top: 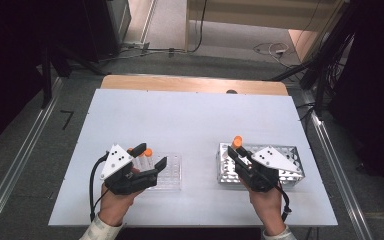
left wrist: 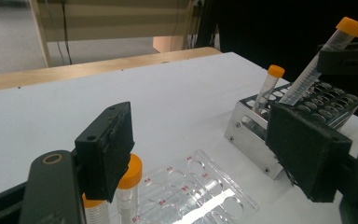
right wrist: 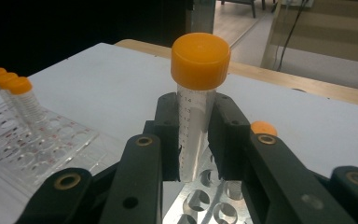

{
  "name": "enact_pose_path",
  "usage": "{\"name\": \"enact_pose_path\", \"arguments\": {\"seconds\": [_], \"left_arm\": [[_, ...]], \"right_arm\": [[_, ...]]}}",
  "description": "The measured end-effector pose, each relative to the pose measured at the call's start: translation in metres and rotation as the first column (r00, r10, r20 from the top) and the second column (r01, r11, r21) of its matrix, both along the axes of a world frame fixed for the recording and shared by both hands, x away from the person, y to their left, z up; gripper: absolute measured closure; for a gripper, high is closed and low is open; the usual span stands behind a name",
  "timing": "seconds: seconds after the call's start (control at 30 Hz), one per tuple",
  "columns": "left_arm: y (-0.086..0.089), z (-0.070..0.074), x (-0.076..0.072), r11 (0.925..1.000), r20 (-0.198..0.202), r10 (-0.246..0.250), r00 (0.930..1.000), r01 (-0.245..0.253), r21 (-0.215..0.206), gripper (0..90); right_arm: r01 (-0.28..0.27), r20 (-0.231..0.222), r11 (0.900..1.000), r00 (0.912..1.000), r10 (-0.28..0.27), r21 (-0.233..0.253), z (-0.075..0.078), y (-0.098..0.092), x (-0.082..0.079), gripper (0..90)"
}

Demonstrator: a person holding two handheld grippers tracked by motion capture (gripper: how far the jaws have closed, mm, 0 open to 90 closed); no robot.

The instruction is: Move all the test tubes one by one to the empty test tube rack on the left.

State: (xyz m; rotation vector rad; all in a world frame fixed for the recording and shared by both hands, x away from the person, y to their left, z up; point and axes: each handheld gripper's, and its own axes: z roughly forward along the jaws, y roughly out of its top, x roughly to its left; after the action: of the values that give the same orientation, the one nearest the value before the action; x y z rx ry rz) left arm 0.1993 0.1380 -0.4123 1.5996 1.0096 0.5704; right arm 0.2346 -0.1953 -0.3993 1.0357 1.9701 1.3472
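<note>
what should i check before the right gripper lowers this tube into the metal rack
1. Right gripper shut on the held tube: ok.
2. Orange cap seated on it: ok.
3. Free holes in the metal rack: ok.
4. Tube tip lined up over a hole: cannot tell.
5. Left gripper open, over the clear rack, apart from the metal rack: ok.
6. Standing tube in the metal rack clear of the path: cannot tell.

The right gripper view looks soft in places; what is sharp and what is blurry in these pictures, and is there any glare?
Right gripper view: the held tube and its printed scale are crisp, the far floor soft. Left gripper view: a bright glare streak crosses the clear rack, and the near jaws are slightly soft. High view: the white table is evenly lit, the surroundings dark.
</note>
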Motion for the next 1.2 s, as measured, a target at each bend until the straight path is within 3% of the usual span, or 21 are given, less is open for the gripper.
{"name": "enact_pose_path", "arguments": {"seconds": [0.2, 0.37, 0.53, 0.77, 1.07, 1.2], "left_arm": [[-0.001, 0.001, -0.001, 1.0000, 0.005, -0.007, 1.0000, 0.007, 0.000, 23.2], [-0.009, 0.002, -0.004, 0.9991, 0.003, -0.042, 0.9991, 0.042, 0.007, 23.1], [-0.021, 0.003, -0.008, 0.9965, 0.002, -0.084, 0.9965, 0.084, 0.005, 23.3], [-0.040, 0.004, -0.013, 0.9876, 0.002, -0.157, 0.9876, 0.157, -0.002, 25.0], [-0.058, 0.000, -0.017, 0.9756, -0.001, -0.219, 0.9757, 0.219, 0.012, 34.9], [-0.063, -0.002, -0.017, 0.9705, 0.004, -0.241, 0.9706, 0.240, 0.019, 45.4]], "right_arm": [[-0.040, -0.003, 0.999, 0.9992, 0.040, -0.012, 0.002, 0.007, -0.007, 72.0], [-0.096, -0.033, 0.995, 0.9949, 0.095, -0.036, -0.004, 0.019, -0.013, 72.0], [-0.152, -0.053, 0.986, 0.9875, 0.148, -0.071, -0.015, 0.036, -0.020, 72.0], [-0.225, -0.082, 0.969, 0.9727, 0.217, -0.101, -0.027, 0.057, -0.028, 72.0], [-0.268, -0.100, 0.957, 0.9611, 0.258, -0.108, -0.032, 0.068, -0.035, 72.0], [-0.279, -0.105, 0.954, 0.9576, 0.268, -0.106, -0.033, 0.071, -0.038, 72.0]]}}
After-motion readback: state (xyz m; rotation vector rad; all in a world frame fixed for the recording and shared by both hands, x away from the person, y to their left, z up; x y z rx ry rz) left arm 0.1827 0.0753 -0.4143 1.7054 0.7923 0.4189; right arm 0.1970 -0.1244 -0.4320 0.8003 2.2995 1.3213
